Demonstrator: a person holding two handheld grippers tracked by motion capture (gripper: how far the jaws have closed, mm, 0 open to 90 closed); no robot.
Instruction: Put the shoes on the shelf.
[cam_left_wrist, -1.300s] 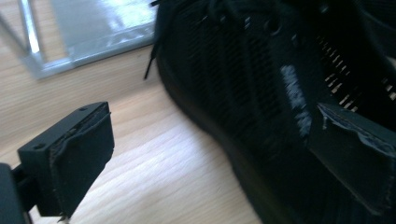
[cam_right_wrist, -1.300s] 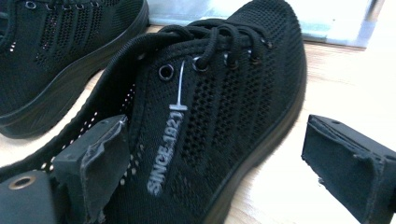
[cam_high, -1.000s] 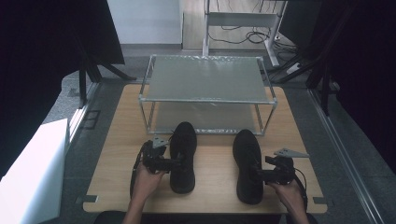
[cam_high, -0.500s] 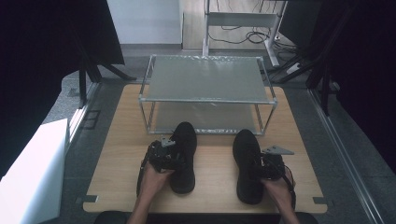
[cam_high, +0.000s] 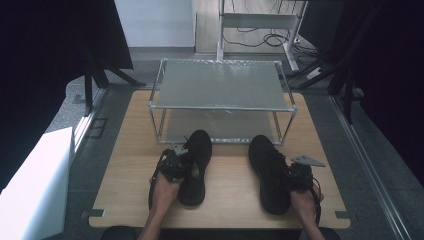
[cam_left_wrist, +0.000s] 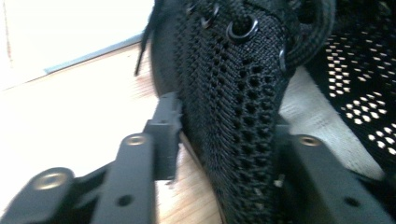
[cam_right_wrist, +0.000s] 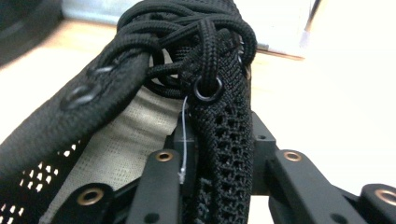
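Observation:
Two black mesh shoes lie toes-forward on the wooden table (cam_high: 230, 192). My left gripper (cam_high: 179, 165) is at the left shoe (cam_high: 201, 145), level with its laces. Its jaws have just been closing; the shoe's mesh side wall (cam_left_wrist: 233, 79) fills the space between them, and my left gripper (cam_left_wrist: 224, 135) is shut on it. My right gripper (cam_high: 299, 176) sits at the outer side of the right shoe (cam_high: 267, 167). Its jaws too have just been closing. My right gripper (cam_right_wrist: 222, 140) pinches the right shoe's eyelet wall (cam_right_wrist: 224, 107) below the knotted laces (cam_right_wrist: 187, 32).
A two-level metal rack (cam_high: 222, 107) stands just beyond the toes of the shoes. A white box (cam_high: 35, 180) sits off the table's left edge. A desk frame with cables (cam_high: 260, 22) and dark curtains lie behind.
Both hands have come in from the outer sides of the shoes, the right one most. Each gripper's jaws now close on a shoe's side.

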